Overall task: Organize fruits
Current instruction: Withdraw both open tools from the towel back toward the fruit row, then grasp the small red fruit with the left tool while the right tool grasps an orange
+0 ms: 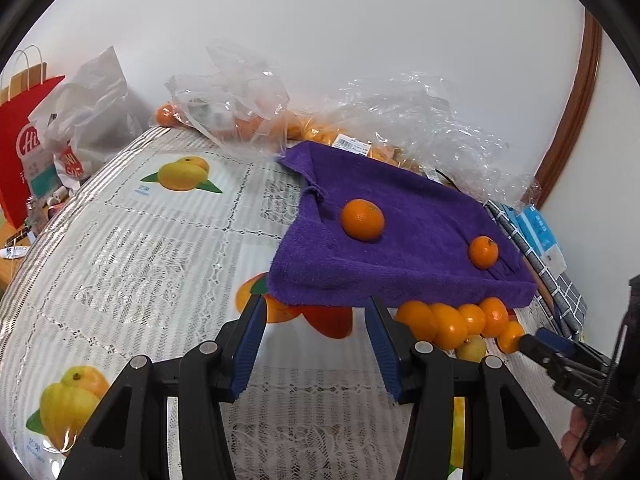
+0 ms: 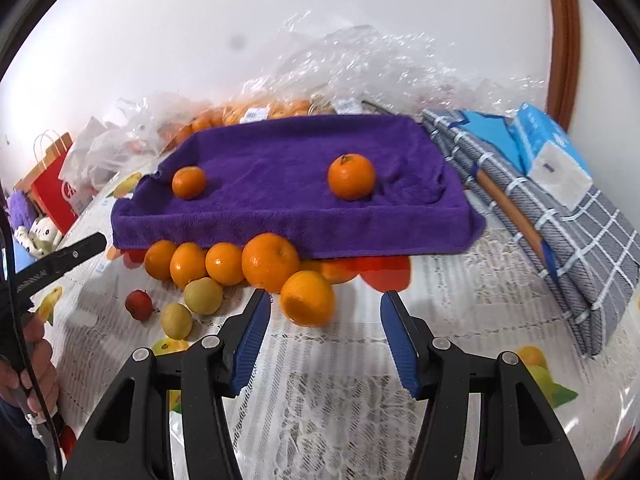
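Clutter along the back of the tabletop (image 1: 168,240): crumpled clear plastic bags (image 1: 240,96) with more oranges inside, a red paper bag (image 1: 28,148) at far left, a folded grey checked cloth (image 2: 560,216) with a blue-and-white tissue pack (image 2: 548,152) on it at right. A purple towel (image 2: 288,200) is draped over a tray-like form in the middle; two oranges sit on top of it, one toward its left (image 2: 189,182), one toward its right (image 2: 351,176). Along the towel's near edge a row of oranges (image 2: 224,262) lies on the tabletop, partly tucked under the overhang. One loose orange (image 2: 307,298) lies just ahead of my right gripper (image 2: 326,304), between the lines of its two fingers but not touched by either pad; jaws stand apart, nothing grasped. Left of it: two yellow-green fruits (image 2: 203,295) and a small red fruit (image 2: 139,305). My left gripper (image 1: 316,308) is also released and empty, its tips just short of the towel's front edge; the orange row lies just beside its right finger. In the right wrist view the left gripper's black finger reaches in from the left edge toward the row's end, with a hand (image 2: 36,364) below it. Surface: a white lace-pattern cover printed with fruit pictures. Behind: a plain white wall and a brown wooden frame (image 1: 576,112) at right.
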Motion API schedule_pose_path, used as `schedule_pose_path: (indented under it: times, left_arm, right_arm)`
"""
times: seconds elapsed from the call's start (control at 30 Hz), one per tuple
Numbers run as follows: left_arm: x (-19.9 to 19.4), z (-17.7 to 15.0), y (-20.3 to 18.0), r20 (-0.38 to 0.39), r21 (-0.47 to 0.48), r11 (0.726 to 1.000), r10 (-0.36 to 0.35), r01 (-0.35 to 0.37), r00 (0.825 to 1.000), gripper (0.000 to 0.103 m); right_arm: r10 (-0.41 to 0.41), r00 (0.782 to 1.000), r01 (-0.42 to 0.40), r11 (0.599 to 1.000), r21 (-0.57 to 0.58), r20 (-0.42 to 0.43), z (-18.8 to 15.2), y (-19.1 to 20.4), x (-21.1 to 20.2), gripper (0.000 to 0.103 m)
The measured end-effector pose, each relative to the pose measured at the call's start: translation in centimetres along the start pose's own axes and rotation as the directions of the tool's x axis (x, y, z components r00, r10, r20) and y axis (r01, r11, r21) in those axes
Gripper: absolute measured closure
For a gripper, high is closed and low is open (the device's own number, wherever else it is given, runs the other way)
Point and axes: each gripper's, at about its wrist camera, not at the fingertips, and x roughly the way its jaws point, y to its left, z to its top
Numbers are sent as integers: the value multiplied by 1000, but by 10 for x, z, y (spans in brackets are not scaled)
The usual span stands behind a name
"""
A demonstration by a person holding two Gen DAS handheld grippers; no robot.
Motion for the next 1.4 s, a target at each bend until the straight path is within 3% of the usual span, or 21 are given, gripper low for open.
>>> schedule_pose_path:
  times: [0.2, 0.33, 0.57, 0.77, 0.97, 1.03, 1.1, 1.4]
  left_arm:
    - [1, -1, -7, -17, 21, 996, -91, 91, 996, 54]
    - [0, -5, -21, -40, 77, 986, -145, 148, 989, 54]
    - [8, -20, -47, -148, 186, 956, -199, 225, 969, 54]
    - [18, -24, -51, -220, 179, 950, -214, 255, 952, 60]
    - [24, -26, -58, -249, 205, 944, -204, 257, 947, 66]
    - [28, -26, -57, -258, 203, 947, -193, 248, 947, 76]
    - [29, -25, -56, -259, 196, 949, -194, 248, 946, 78]
    - [29, -25, -56, -261, 188, 949, -200, 253, 944, 78]
  right_arm:
    - [3, 999, -4, 999, -32, -34, 3, 8, 19, 49]
    - [2, 997, -4, 1000, -27, -73, 2, 6, 29, 69]
    - [-19, 999, 19, 1000, -5, -37, -8, -4, 13, 69]
    - [-32, 999, 32, 999, 18, -4, -15, -10, 1, 69]
    - [-43, 999, 43, 999, 0, -2, -14, -4, 1, 69]
    - [-45, 999, 45, 999, -8, -8, -15, -2, 2, 69]
    - [-37, 999, 37, 999, -13, -11, -15, -2, 3, 69]
    - [-29, 1000, 29, 1000, 10, -11, -14, -6, 3, 69]
